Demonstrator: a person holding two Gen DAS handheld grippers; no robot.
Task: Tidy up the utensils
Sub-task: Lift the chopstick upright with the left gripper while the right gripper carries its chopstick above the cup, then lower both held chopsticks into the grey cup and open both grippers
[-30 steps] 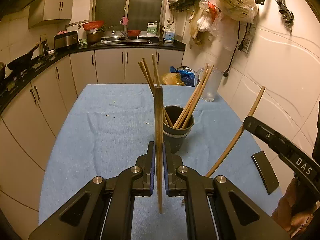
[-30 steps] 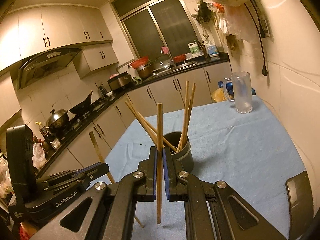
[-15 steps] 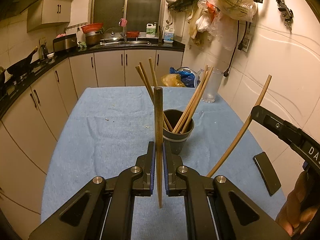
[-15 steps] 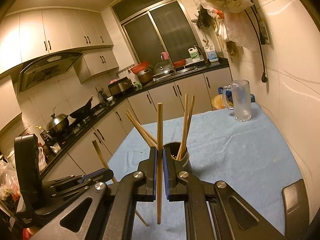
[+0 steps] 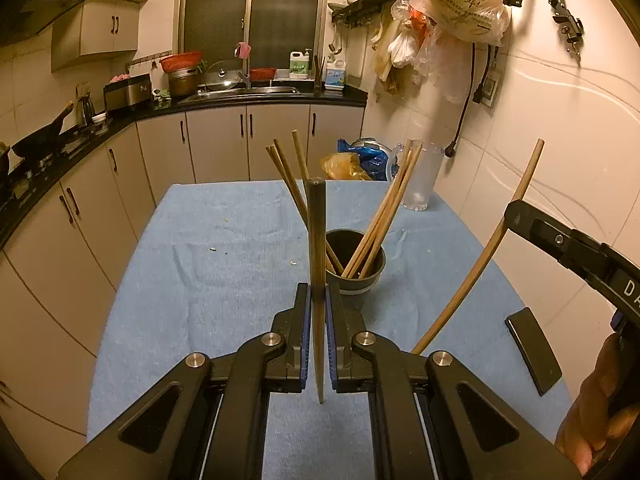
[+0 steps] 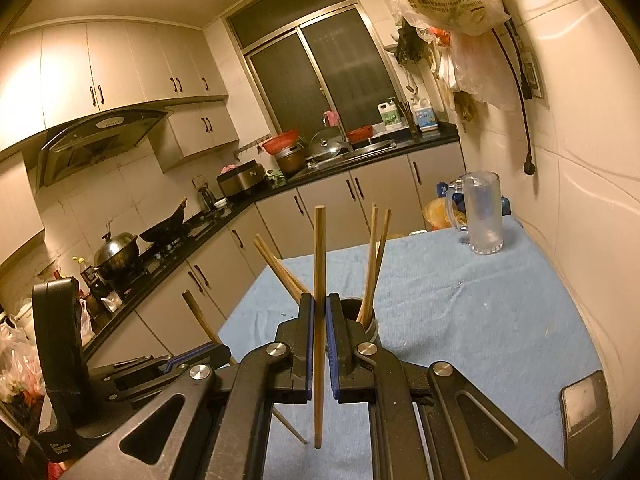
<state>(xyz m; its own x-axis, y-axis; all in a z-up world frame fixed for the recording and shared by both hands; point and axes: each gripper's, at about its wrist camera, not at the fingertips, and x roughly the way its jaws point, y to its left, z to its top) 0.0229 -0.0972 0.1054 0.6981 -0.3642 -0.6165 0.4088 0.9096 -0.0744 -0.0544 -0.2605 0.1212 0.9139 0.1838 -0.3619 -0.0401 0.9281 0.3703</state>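
Note:
A dark round holder (image 5: pixel 362 266) stands mid-table on the blue cloth (image 5: pixel 224 280) with several wooden chopsticks (image 5: pixel 384 208) leaning out of it. My left gripper (image 5: pixel 317 300) is shut on one upright chopstick (image 5: pixel 317 248), just in front of the holder. In the right wrist view my right gripper (image 6: pixel 319 308) is shut on another upright chopstick (image 6: pixel 319 264), close to the holder (image 6: pixel 370 322). The right gripper's body (image 5: pixel 576 248) and its chopstick (image 5: pixel 496 236) show at the right of the left wrist view; the left gripper's body (image 6: pixel 132 372) shows at lower left of the right wrist view.
A clear glass mug (image 6: pixel 482 216) stands at the table's far right corner. A dark flat phone-like slab (image 5: pixel 532 350) lies near the right edge. Wall on the right, cabinets and a counter with cookware on the left and behind. A person's hand (image 5: pixel 596 412) grips the right tool.
Both views have tilted slightly upward and the holder has slid lower in frame. Both grippers stay shut on their chopsticks.

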